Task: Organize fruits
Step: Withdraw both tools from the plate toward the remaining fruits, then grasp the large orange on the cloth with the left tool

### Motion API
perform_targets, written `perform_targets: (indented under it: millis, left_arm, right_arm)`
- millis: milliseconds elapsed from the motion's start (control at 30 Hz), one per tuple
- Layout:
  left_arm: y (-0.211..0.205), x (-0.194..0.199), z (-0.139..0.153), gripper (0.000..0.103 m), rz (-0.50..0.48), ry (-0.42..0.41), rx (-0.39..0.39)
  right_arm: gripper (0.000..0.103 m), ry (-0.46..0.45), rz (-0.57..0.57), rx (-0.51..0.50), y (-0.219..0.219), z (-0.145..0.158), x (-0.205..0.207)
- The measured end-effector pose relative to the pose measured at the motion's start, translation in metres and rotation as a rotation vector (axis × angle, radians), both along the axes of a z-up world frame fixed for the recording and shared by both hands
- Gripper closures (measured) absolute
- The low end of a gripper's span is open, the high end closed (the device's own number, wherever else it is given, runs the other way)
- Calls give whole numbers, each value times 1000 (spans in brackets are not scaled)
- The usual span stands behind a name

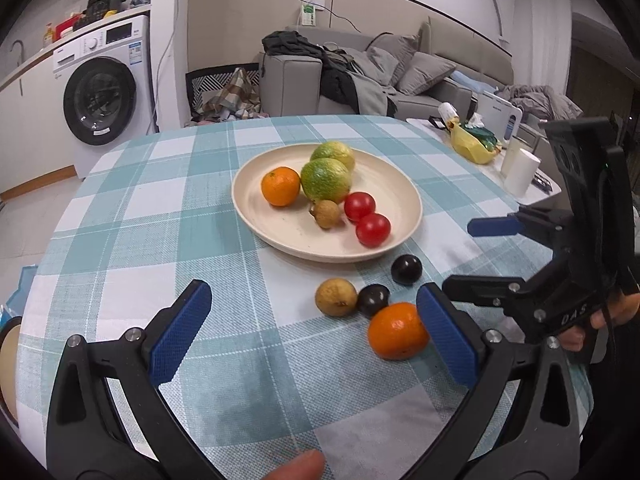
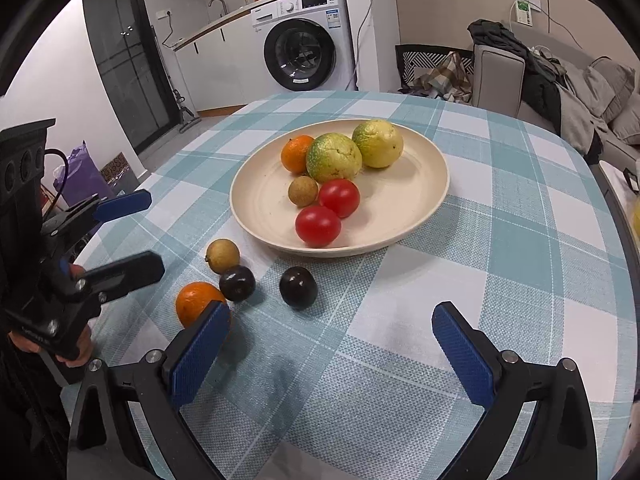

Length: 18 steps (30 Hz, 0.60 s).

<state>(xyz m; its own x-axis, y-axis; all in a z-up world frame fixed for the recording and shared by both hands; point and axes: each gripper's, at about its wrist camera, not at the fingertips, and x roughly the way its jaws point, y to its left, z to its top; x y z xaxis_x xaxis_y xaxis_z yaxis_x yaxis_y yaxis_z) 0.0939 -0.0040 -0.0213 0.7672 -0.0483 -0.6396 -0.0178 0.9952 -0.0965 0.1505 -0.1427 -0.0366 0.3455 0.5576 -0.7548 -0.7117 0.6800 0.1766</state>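
Note:
A cream plate [image 1: 276,224] [image 2: 400,208] on the checked table holds an orange, two green-yellow citrus fruits, a brown longan and two red tomatoes. In front of the plate lie a loose orange [image 1: 396,332] [image 2: 196,302], a brown longan [image 1: 336,297] [image 2: 222,255] and two dark plums [image 1: 406,269] [image 2: 298,286]. My left gripper [image 1: 316,312] is open and empty over the cloth, its right finger next to the loose orange. My right gripper [image 2: 332,332] is open and empty, its left finger in front of the orange.
The table's curved edge runs around the cloth [image 1: 160,208]. A side table at the right holds a yellow bag [image 1: 472,144] and white cups [image 1: 520,172]. A washing machine [image 2: 304,40] and a sofa [image 1: 400,76] stand behind.

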Motion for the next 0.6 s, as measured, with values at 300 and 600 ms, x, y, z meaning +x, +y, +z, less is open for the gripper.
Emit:
perform_targets:
  millis: [300, 600]
  left_arm:
    - [-12, 2, -8, 1, -68, 52, -21]
    - [-27, 7, -19, 3, -122, 103, -13]
  right_arm:
    - [0, 0, -30, -7, -7, -1, 7]
    - [0, 4, -34, -14, -6, -4, 9]
